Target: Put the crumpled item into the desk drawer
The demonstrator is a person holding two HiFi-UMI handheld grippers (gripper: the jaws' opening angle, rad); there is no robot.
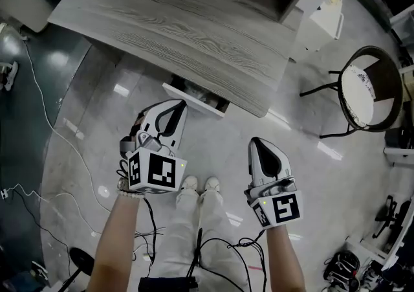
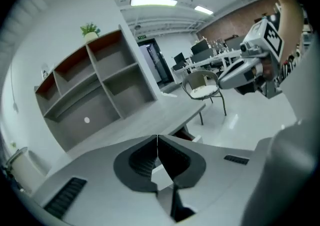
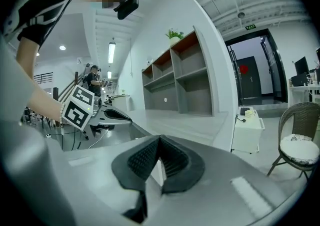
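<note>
Both pinched closed, empty — your left tongs (image 1: 176,108), right tongs (image 1: 257,145) | crumpled item (image 1: 206,96) looks to lie in the ajar drawer (image 1: 193,100), 12 o'clock of left tongs | step: stowed, likely | next: push drawer front shut squarely

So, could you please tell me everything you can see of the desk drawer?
The desk drawer sits under the front edge of the grey wood-grain desk, pulled out only a little. Its front is a white panel; the gap behind it is dark, with something pale inside that cannot be made out. Nothing is touching its front.
</note>
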